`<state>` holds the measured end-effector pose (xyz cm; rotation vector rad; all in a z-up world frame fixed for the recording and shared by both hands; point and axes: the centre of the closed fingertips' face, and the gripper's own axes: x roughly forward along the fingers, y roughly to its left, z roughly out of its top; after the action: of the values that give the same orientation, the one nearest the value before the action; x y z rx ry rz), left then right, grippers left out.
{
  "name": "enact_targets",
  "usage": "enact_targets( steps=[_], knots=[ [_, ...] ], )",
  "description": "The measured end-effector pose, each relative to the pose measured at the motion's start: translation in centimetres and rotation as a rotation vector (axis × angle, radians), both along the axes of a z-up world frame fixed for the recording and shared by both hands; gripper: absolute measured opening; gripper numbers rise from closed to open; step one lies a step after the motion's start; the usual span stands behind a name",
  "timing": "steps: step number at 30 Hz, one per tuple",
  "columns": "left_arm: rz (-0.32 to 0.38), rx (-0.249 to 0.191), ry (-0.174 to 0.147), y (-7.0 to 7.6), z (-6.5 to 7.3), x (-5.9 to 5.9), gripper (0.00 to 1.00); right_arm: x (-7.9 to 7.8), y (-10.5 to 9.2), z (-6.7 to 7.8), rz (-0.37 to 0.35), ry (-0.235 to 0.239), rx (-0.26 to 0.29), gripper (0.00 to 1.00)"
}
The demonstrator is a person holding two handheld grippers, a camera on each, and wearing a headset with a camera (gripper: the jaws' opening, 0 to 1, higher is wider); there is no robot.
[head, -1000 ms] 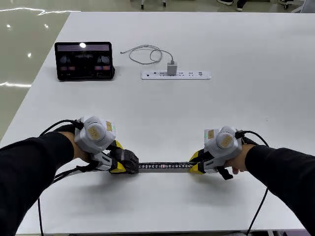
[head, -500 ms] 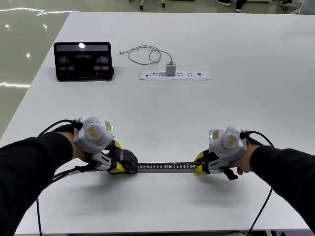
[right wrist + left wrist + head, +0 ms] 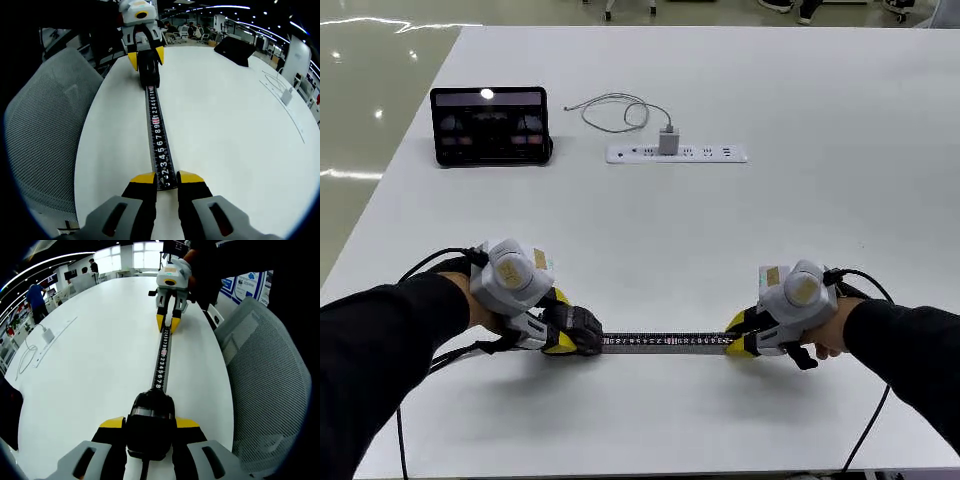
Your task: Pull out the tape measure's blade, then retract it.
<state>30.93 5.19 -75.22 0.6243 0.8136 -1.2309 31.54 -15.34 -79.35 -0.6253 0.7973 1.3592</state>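
A black tape measure case (image 3: 578, 328) (image 3: 150, 422) (image 3: 149, 71) rests on the white table (image 3: 720, 230), and my left gripper (image 3: 560, 333) (image 3: 149, 423) is shut on it. Its numbered blade (image 3: 665, 342) (image 3: 162, 357) (image 3: 157, 135) stretches flat across the tabletop to the right. My right gripper (image 3: 738, 336) (image 3: 166, 179) is shut on the blade's end, its yellow-tipped fingers (image 3: 145, 178) pinching the tip. The right gripper (image 3: 169, 322) faces me in the left gripper view, and the left gripper (image 3: 146, 54) stands at the far end of the blade in the right gripper view.
A tablet (image 3: 490, 124) stands at the back left of the table. A white power strip (image 3: 676, 153) with a plugged charger and coiled cable (image 3: 616, 108) lies behind the middle. A grey mesh chair (image 3: 265, 390) (image 3: 50, 125) sits at the table's near edge.
My right gripper has moved to the right with the blade's end, so more blade is drawn out of the case. The left gripper and the case have stayed in place.
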Motion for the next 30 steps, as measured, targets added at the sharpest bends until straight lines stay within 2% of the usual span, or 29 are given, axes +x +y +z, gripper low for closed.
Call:
enact_targets(
  steps=[30],
  knots=[
    [0.011,-0.004,0.005,0.0,0.0,0.1,0.31,0.2,-2.6,0.0,-0.009,-0.008,-0.029,0.11]
  ],
)
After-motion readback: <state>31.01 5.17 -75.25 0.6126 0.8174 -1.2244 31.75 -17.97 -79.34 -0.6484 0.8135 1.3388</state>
